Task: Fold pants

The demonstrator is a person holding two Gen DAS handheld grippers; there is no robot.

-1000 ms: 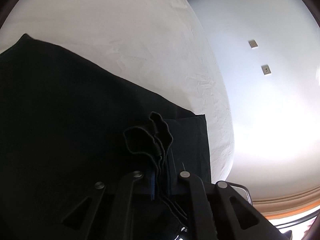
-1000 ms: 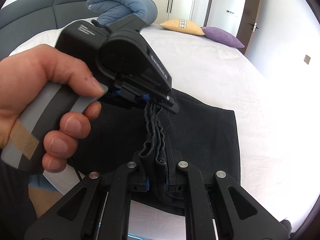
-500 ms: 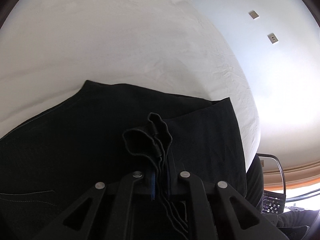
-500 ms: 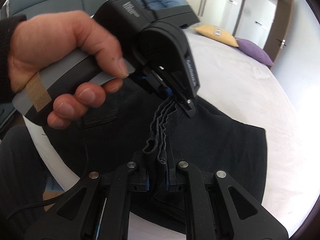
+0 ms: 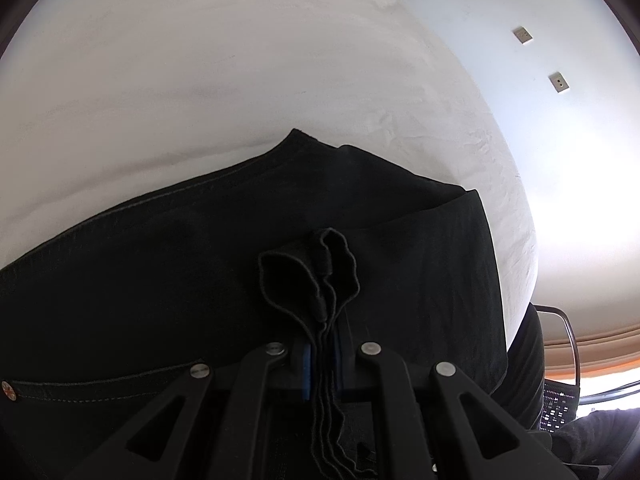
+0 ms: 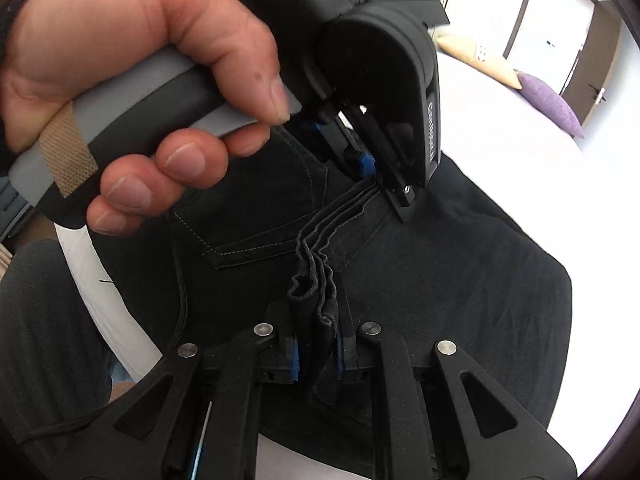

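Two grippers share one bunched hem of the black pants (image 6: 460, 280), which lie spread over the near corner of the white bed (image 5: 240, 80). The left gripper (image 5: 322, 364) has its jaws pinched narrow on several stacked layers of cloth, and the person's hand (image 6: 132, 92) squeezes its grey handle. The right gripper (image 6: 316, 356) holds the same layered edge just beside it, the strip of hem running taut between the two.

A second ago the bed showed broad and bare around the pants; now the pants fill the near side of the bed under both grippers, and a back pocket (image 6: 248, 216) lies directly below the carried hem. The hem seems to have been brought over to the seat end of the pants. The right jaws have just opened a little, though the cloth sits pressed between the blue pads (image 6: 294, 356).

I'd judge this to be the end of a lengthwise fold: the leg ends are over the top end, about ready to be laid down and released. If one side lets go early, the stacked layers could slide apart and spoil the edge.
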